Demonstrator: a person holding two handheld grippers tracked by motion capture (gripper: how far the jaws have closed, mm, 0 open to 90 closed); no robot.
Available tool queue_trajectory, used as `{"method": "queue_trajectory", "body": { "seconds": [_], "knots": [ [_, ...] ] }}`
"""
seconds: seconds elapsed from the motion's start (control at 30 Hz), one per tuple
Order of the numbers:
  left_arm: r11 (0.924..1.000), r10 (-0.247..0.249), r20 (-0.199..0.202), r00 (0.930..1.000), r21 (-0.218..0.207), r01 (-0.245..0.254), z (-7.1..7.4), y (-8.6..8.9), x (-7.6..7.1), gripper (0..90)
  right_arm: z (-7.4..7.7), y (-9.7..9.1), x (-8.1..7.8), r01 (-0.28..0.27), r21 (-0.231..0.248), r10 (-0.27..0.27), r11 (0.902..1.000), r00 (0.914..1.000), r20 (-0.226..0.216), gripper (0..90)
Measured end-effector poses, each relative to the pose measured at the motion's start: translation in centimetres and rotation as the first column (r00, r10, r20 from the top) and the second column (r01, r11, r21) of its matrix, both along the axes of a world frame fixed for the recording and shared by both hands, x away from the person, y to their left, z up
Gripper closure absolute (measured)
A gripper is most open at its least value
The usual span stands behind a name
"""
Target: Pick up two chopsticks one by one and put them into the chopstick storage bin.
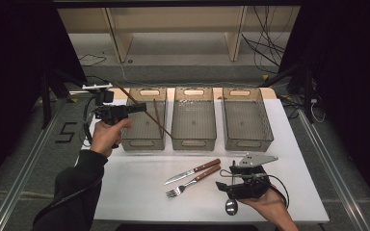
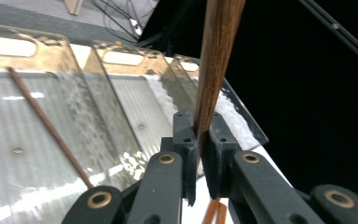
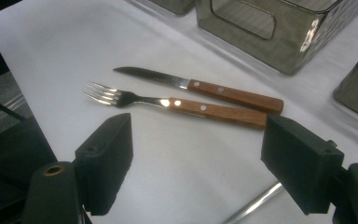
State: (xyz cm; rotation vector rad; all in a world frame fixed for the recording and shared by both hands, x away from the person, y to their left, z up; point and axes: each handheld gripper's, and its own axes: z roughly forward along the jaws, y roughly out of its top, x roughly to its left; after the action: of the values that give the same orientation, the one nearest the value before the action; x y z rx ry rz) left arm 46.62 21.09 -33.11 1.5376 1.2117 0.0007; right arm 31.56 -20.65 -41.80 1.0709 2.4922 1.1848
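Three bins: we count three clear plastic bins (image 1: 194,118) in a row on the white table (image 1: 139,183), well beyond the right gripper's fingers; the left bin (image 1: 143,126) lies under the left gripper's fingers.
Left gripper: we see the left gripper (image 1: 142,107) held in the person's left hand (image 1: 107,136) above the left bin, its jaws closed on a chopstick.
Right gripper: the right gripper (image 1: 221,185) rests low at the table's near edge in the right hand (image 1: 270,204), its jaws spread wide with nothing between them.
Two chopsticks: one brown chopstick (image 2: 214,70) is pinched between the left fingers and slants across the left bin's rim; a second chopstick (image 2: 51,128) lies inside that bin, off to the side of the fingers.
One knife: a wood-handled knife (image 3: 205,88) lies just ahead of the right fingers, apart from them.
One fork: a wood-handled fork (image 3: 182,106) lies alongside the knife, on the side nearer the right fingers.
One spoon: we make out a metal spoon (image 1: 231,206) beside the right gripper, its handle passing under the right fingers.
In the way: we see nothing between the right fingers and the fork.
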Motion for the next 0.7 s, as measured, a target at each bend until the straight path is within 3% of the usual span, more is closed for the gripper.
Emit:
{"method": "queue_trajectory", "body": {
  "seconds": [0.43,0.7],
  "knots": [
    [0.9945,0.077,-0.059,0.9953,0.076,-0.072,-0.1,1.7,3.4,84.4,-0.2,0.0,0.0,-0.010,-0.005,0.009,0.9999,1.0000,-0.002,25.6],
    [0.9885,0.083,-0.096,0.9919,0.134,-0.070,-1.2,1.3,4.3,84.4,-0.1,-0.1,-0.1,-0.003,0.007,0.003,1.0000,1.0000,0.008,23.0]
  ]
}}
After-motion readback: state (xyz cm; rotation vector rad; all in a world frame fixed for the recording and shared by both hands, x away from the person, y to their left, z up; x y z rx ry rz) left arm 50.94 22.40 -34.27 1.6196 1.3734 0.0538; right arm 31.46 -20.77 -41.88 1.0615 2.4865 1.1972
